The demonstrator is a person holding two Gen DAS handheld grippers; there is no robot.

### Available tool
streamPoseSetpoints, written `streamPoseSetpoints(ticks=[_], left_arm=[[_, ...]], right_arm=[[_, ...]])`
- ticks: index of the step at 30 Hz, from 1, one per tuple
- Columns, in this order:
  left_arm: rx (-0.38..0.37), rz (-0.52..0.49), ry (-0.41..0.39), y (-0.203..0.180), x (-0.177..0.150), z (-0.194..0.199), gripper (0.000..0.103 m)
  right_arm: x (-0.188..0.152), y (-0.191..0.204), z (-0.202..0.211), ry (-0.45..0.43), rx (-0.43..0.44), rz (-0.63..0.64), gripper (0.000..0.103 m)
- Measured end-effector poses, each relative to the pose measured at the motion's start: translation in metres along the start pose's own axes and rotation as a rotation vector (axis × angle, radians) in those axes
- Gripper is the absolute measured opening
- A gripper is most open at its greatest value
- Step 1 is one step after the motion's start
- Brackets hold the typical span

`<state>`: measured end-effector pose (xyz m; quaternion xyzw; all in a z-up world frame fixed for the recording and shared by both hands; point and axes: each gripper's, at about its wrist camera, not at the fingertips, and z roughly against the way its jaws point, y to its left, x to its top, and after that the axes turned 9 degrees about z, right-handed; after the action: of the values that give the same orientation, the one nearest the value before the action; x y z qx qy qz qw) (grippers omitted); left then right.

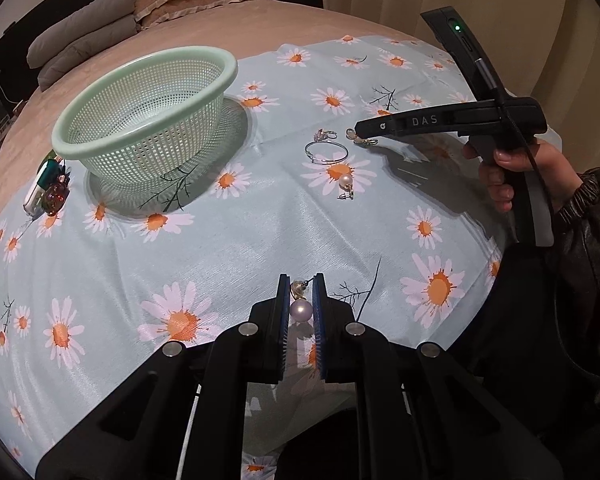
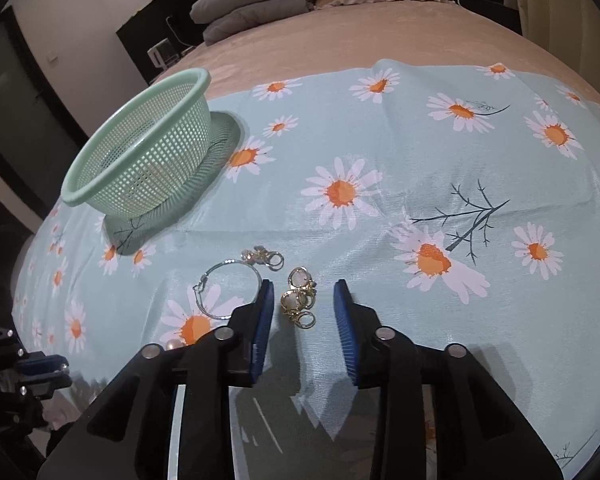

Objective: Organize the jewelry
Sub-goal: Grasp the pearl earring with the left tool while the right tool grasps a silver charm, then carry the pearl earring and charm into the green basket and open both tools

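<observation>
I see a pale blue cloth (image 2: 380,240) printed with white, orange-centred daisies and dark twig motifs. My basket (image 1: 148,108) is mint green mesh. Both grippers are black with blue pads (image 2: 342,304). The pearl earring (image 1: 302,310) I hold is lilac-white with a gold cap; the earrings (image 2: 298,300) before my right gripper are gold with milky stones. The hoop (image 2: 224,292) is silver.

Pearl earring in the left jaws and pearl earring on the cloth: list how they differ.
The held pearl earring is pinched by its gold top in the shut left gripper, while the loose pearl earring lies untouched on the daisy cloth.
The held one hangs with its pearl down; the loose one lies flat on its side.
Both pair a pale round pearl with a small metal fitting.
</observation>
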<state>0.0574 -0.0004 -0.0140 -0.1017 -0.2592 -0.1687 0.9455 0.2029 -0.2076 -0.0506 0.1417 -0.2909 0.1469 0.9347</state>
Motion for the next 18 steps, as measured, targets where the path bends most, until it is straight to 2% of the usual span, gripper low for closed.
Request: streamPoseSetpoints(ticks=[7,9,10,12,18], left_arm=[[0.006,0.019,0.01,0.007,-0.004,0.0,0.012],[0.008,0.021,0.011,0.008,-0.005,0.0,0.012],[0.007,0.024,0.012,0.009,-0.005,0.0,0.012],[0.008,0.03,0.013,0.011,-0.005,0.0,0.012],[0.004,0.032,0.006,0.013,-0.004,0.002,0.012]], right_arm=[[0.012,0.003,-0.018,0.03,-0.053,0.015,0.031],[0.013,0.011,-0.021,0.054,-0.094,0.072,0.015],[0.013,0.014,-0.021,0.061,-0.096,0.084,0.015],[0.013,0.015,-0.019,0.062,-0.067,0.076,0.015],[0.021,0.007,0.012,-0.014,-0.022,0.035,0.015]])
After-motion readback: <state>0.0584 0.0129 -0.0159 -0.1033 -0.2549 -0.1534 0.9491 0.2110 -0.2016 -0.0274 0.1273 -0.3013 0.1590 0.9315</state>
